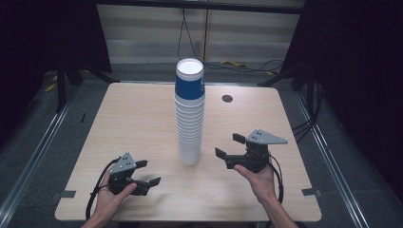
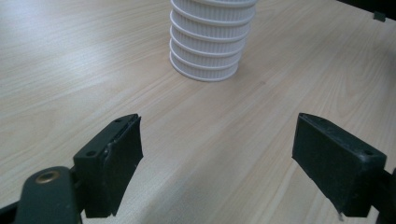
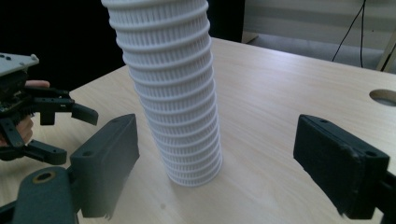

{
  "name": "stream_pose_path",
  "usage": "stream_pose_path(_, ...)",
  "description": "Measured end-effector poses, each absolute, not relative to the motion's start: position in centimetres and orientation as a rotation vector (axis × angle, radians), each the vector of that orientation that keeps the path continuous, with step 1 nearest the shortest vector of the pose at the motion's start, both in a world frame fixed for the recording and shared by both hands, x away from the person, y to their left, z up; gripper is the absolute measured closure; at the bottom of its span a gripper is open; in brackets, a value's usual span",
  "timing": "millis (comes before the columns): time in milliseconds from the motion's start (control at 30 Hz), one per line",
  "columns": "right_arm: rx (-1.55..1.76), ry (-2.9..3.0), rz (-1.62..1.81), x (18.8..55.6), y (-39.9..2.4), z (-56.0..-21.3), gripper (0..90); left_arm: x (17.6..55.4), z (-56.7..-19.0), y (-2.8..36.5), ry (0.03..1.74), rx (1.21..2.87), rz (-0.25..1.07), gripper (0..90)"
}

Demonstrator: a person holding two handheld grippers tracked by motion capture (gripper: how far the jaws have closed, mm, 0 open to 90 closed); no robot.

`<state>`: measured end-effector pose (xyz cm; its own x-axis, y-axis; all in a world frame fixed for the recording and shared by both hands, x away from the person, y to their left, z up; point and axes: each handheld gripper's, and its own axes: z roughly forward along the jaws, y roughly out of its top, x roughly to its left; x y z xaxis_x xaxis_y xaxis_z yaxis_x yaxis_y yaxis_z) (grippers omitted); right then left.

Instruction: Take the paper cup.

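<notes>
A tall stack of white ribbed cups, topped by a blue cup, stands upright in the middle of the wooden table. My left gripper rests near the front left, open and empty, with its jaws pointing toward the stack's base. In its own view the left gripper holds nothing. My right gripper hovers just right of the stack, open, with its jaws aimed at the lower cups. In its own view the right gripper frames the stack without touching it, and the left gripper shows beyond.
A round cable hole sits in the tabletop at the back right. Cables lie on the floor behind the table. Metal rails run along the floor on both sides.
</notes>
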<state>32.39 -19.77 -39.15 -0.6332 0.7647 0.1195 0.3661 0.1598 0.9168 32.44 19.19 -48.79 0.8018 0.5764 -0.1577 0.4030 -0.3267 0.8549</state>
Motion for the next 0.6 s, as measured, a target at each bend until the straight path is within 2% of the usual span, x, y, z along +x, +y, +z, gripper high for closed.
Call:
stream_pose_path(367, 1.041, 2.067, 1.503, 33.6, -19.6, -35.4, 14.4, 32.4, -48.9, 19.1, 0.737, 1.954, 0.18, 15.8)
stream_pose_path(600, 1.017, 2.057, 1.554, 34.0, -19.5, -34.2, 15.7, 32.4, -49.0, 18.9, 0.728, 1.972, 0.194, 15.8)
